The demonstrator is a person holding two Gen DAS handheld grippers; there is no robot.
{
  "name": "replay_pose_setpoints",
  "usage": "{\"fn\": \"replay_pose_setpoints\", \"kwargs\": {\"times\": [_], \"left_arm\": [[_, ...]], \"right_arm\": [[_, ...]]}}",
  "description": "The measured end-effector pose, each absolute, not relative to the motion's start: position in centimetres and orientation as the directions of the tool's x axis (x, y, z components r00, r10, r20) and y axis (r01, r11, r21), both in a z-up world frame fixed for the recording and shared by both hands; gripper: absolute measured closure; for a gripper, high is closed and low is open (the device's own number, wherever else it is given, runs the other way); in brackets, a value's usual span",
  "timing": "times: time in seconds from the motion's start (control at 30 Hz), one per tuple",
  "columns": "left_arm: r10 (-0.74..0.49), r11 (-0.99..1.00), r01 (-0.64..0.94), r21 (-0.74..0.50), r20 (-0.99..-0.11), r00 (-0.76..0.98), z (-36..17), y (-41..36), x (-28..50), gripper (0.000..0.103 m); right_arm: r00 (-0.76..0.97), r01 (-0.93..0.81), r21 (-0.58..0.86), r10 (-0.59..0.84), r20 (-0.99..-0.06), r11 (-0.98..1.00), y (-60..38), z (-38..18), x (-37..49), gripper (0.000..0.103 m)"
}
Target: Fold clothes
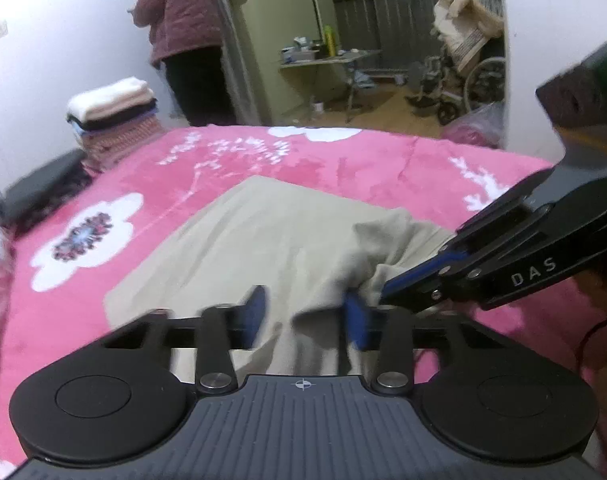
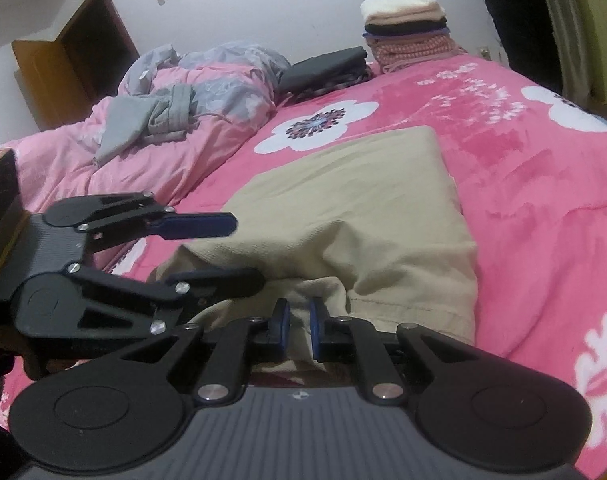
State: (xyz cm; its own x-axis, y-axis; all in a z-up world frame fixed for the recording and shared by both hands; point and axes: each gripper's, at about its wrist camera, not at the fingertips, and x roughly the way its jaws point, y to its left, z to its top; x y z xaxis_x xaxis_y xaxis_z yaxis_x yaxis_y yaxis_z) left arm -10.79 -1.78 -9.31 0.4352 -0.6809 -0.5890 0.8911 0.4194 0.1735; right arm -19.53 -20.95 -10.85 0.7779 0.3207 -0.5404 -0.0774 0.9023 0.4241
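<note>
Two tongs work one beige garment lying mid-bed on my pink fleece blanket, its far part flat, near edge bunched. Right tongs stand narrow, pinching a soft cotton ridge; left tongs gape wide over cloth. I'd grip the hem evenly and lift both corners level to avoid creases.

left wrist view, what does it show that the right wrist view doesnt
Only the left wrist view shows the room past the bed: a cluttered table and a wheelchair. Only the right wrist view shows the rumpled quilt, a grey garment on it and a wooden cabinet. Both share the beige garment on the pink blanket, the folded stack, the left gripper, open, and the right gripper pinching the beige fabric.
</note>
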Motion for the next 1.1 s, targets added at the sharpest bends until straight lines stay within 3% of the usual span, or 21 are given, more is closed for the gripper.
{"fn": "replay_pose_setpoints", "kwargs": {"times": [0.07,0.17,0.33,0.5,0.7,0.93,1.1], "left_arm": [[-0.699,0.423,0.897,0.127,-0.585,0.412,-9.2,-1.4,-10.7,0.095],[-0.725,0.424,0.9,0.101,-0.558,0.404,-8.9,-1.2,-11.1,0.099],[-0.778,0.414,0.905,0.095,-0.48,0.406,-7.5,-0.4,-12.3,0.1],[-0.779,0.388,0.917,0.096,-0.497,0.381,-8.0,0.4,-12.9,0.102],[-0.749,0.341,0.913,0.224,-0.521,0.408,-10.0,0.7,-14.3,0.101],[-0.714,0.274,0.889,0.367,-0.542,0.444,-12.3,1.1,-15.9,0.099],[-0.71,0.269,0.9,0.344,-0.56,0.427,-11.9,2.1,-16.5,0.087]], "right_arm": [[0.779,-0.074,0.444,0.329,-0.533,0.893,-21.1,-11.0,-19.5,0.092],[0.776,-0.074,0.467,0.345,-0.528,0.881,-21.2,-11.1,-19.3,0.092],[0.789,-0.033,0.478,0.316,-0.527,0.878,-21.2,-11.4,-18.9,0.092],[0.807,0.023,0.49,0.273,-0.523,0.871,-21.2,-11.8,-18.4,0.097],[0.82,0.082,0.512,0.234,-0.522,0.855,-21.8,-11.9,-18.8,0.099],[0.828,0.096,0.477,0.197,-0.526,0.874,-23.7,-9.4,-22.9,0.094],[0.863,0.052,0.443,0.183,-0.471,0.895,-24.3,-7.0,-22.9,0.09]]}}
